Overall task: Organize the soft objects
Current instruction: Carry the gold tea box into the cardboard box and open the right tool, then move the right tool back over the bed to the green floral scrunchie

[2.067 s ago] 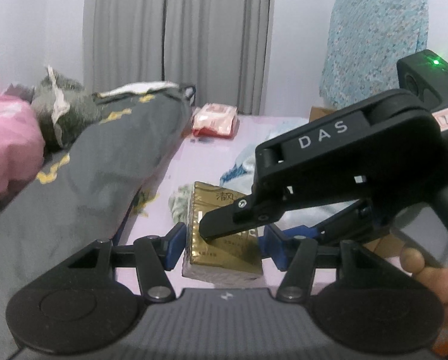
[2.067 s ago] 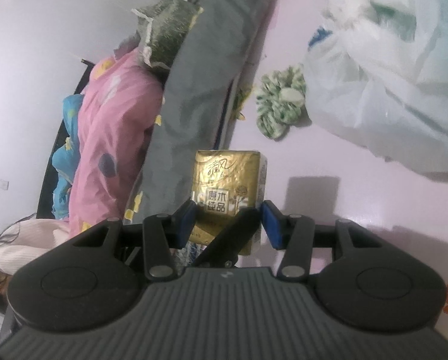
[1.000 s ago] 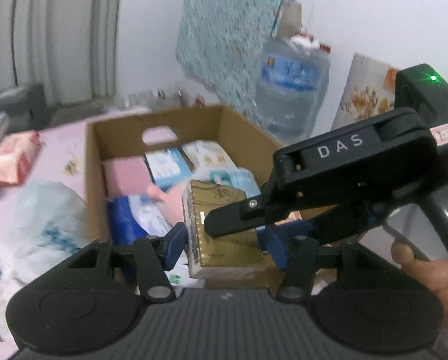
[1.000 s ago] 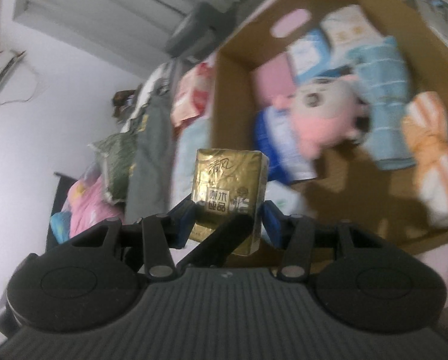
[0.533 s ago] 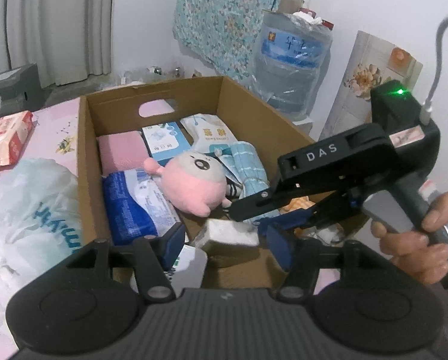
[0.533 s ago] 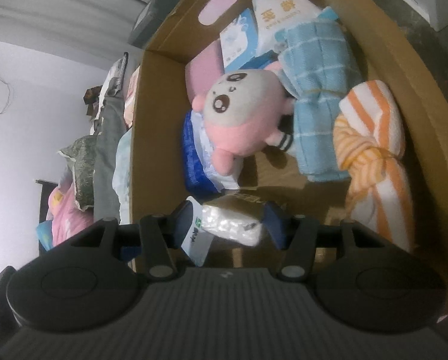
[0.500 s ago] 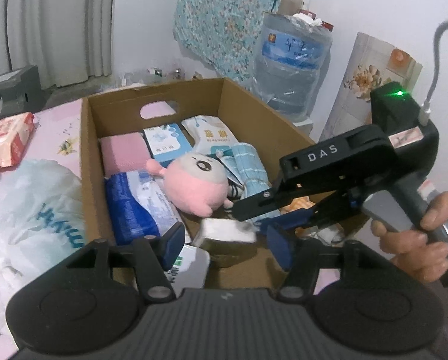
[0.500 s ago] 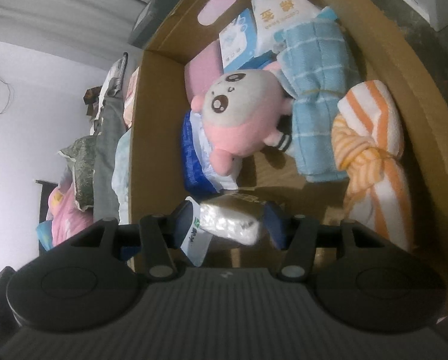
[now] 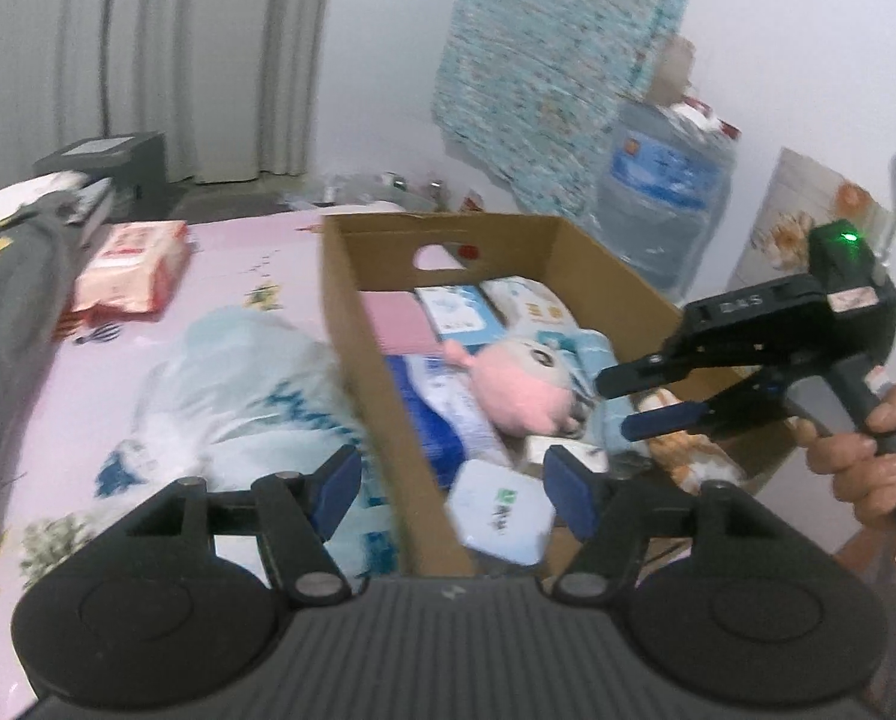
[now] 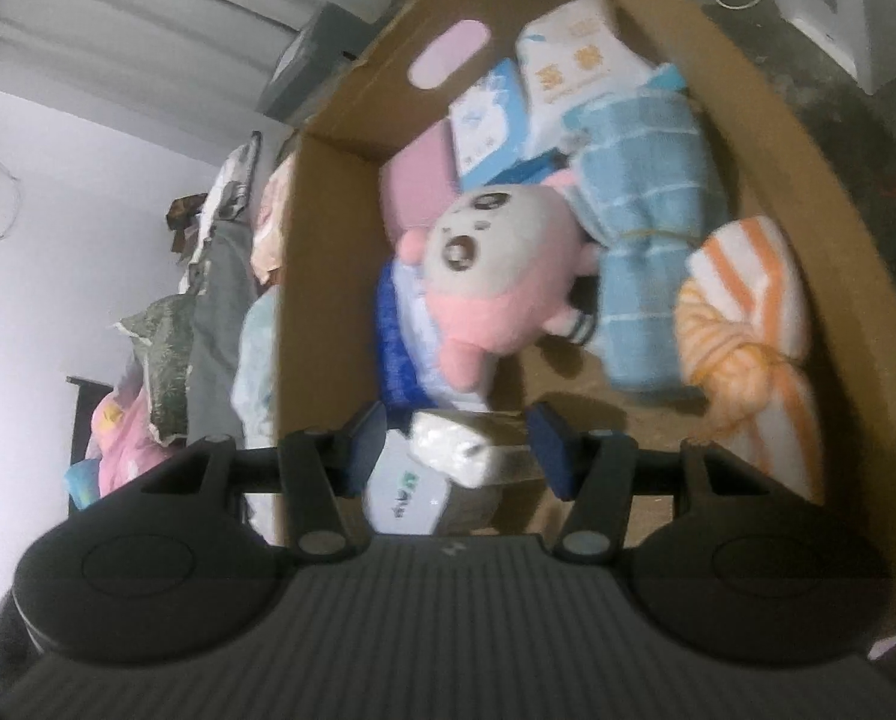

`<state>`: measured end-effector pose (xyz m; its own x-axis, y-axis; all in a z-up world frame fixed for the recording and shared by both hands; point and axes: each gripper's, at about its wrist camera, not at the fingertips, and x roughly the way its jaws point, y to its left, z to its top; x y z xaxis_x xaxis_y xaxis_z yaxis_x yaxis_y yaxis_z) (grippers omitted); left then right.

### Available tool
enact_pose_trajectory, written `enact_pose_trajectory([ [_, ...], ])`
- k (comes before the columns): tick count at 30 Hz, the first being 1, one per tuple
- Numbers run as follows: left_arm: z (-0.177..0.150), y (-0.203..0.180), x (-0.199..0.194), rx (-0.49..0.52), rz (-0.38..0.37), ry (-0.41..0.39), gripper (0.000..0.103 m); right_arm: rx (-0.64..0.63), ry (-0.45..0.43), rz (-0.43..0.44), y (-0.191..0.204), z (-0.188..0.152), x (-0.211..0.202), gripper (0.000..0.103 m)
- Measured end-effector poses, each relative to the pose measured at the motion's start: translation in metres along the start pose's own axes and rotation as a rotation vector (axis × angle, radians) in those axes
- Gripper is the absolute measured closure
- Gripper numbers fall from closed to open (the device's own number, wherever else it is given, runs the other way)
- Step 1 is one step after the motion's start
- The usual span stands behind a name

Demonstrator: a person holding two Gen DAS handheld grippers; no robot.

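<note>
Tongs first: your left tongs [image 9: 454, 483] tilt down over the cardboard box [image 9: 351, 312], jaws opening, empty; your right tongs [image 10: 457, 441] loosely straddle the tissue pack [image 10: 454, 447] lying inside.

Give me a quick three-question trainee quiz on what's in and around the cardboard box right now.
1. True or false: the plush lies inside the box.
2. The striped towel in the box is: A green, B orange, C purple.
3. Is the red pack inside or outside the box?
Key: 1 true; 2 B; 3 outside, on the pink sheet.
</note>
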<state>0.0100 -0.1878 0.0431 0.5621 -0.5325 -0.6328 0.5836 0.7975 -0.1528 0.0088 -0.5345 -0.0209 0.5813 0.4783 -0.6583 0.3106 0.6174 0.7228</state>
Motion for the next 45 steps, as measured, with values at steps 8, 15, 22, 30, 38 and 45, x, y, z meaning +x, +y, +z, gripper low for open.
enact_pose_trajectory([
  [8, -0.027, 0.043, -0.021, -0.114, 0.072, -0.013, 0.034, -0.099, 0.011, 0.028, 0.042, -0.004, 0.014, 0.050],
  [15, -0.050, 0.074, -0.029, -0.203, 0.102, 0.007, 0.034, -0.095, 0.070, -0.023, 0.036, -0.012, 0.040, 0.053],
  [22, -0.058, 0.081, -0.028, -0.232, 0.097, 0.015, 0.034, -0.100, 0.068, -0.030, 0.027, -0.021, 0.024, 0.054],
  [30, -0.062, 0.077, -0.029, -0.230, 0.094, 0.011, 0.034, -0.126, 0.141, -0.095, 0.026, -0.035, 0.009, 0.052],
  [38, -0.074, 0.084, -0.039, -0.226, 0.121, -0.003, 0.032, -0.131, 0.085, -0.103, 0.032, -0.033, -0.011, 0.044],
  [45, -0.092, 0.100, -0.053, -0.218, 0.218, -0.030, 0.028, -0.189, 0.013, -0.057, 0.060, -0.044, -0.015, 0.042],
])
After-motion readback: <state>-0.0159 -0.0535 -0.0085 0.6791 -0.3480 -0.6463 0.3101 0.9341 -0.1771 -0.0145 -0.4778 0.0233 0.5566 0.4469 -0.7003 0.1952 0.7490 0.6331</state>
